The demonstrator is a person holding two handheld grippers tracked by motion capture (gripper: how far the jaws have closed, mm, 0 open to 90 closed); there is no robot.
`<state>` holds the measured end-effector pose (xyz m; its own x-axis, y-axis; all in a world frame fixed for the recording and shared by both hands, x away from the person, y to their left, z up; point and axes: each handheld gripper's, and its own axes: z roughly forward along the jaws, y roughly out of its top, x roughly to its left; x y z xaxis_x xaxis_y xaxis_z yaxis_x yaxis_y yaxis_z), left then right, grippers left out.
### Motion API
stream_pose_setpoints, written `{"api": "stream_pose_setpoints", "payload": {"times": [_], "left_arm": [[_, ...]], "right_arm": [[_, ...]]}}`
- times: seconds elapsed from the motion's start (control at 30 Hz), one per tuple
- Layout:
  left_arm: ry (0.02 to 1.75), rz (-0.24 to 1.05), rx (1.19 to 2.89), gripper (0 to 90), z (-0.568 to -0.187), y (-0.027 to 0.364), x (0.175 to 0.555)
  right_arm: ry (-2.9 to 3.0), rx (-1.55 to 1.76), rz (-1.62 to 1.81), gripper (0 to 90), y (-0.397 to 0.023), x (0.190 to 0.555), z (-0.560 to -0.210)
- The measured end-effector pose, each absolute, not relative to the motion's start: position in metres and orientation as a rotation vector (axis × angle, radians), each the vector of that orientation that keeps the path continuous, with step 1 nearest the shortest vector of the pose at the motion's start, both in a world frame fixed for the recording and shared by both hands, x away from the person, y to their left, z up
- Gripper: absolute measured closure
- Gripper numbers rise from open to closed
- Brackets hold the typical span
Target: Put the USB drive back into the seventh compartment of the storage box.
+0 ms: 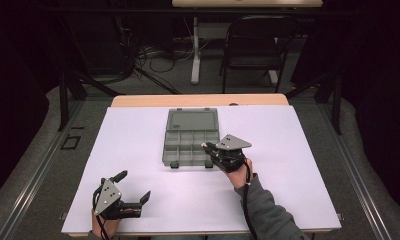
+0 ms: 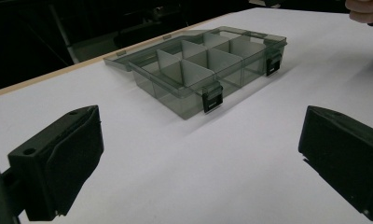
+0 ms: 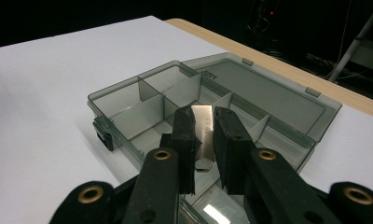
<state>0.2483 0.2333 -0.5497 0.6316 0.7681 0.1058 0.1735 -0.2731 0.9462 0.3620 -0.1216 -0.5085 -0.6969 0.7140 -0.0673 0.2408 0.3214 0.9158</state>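
Observation:
A grey see-through compartment box [image 1: 174,150] lies open mid-table, its lid [image 1: 192,120] folded flat on the far side. My right gripper [image 1: 208,148] hovers over the box's front right corner, shut on a small flat white block [image 3: 204,127] with printed letters. In the right gripper view the block stands upright between the jaws of the right gripper [image 3: 205,114], above the box's [image 3: 111,89] near compartments. My left gripper [image 1: 134,186] rests near the table's front left, open with nothing between its jaws. From the left gripper [image 2: 198,158] the box [image 2: 175,93] sits ahead, latches facing me.
A white sheet [image 1: 138,140] covers the table, with a wooden edge [image 1: 198,100] at the far side. Beyond it stand a black chair [image 1: 255,45], a white desk leg [image 1: 195,50] and cables on the floor. The person's right sleeve [image 1: 268,215] reaches in from the bottom.

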Motion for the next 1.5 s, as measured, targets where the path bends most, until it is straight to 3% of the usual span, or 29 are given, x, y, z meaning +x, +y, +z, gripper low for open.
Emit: {"api": "stream_pose_setpoints", "payload": {"times": [1.37,1.5], "left_arm": [[0.767,0.692,1.785,0.1,-0.55,0.235,0.246],[0.765,0.694,1.784,0.1,-0.549,0.236,0.246]], "right_arm": [[2.251,0.877,1.317,78.7,-0.102,0.386,-0.528],[2.26,0.889,1.311,56.8,-0.104,0.386,-0.525]]}}
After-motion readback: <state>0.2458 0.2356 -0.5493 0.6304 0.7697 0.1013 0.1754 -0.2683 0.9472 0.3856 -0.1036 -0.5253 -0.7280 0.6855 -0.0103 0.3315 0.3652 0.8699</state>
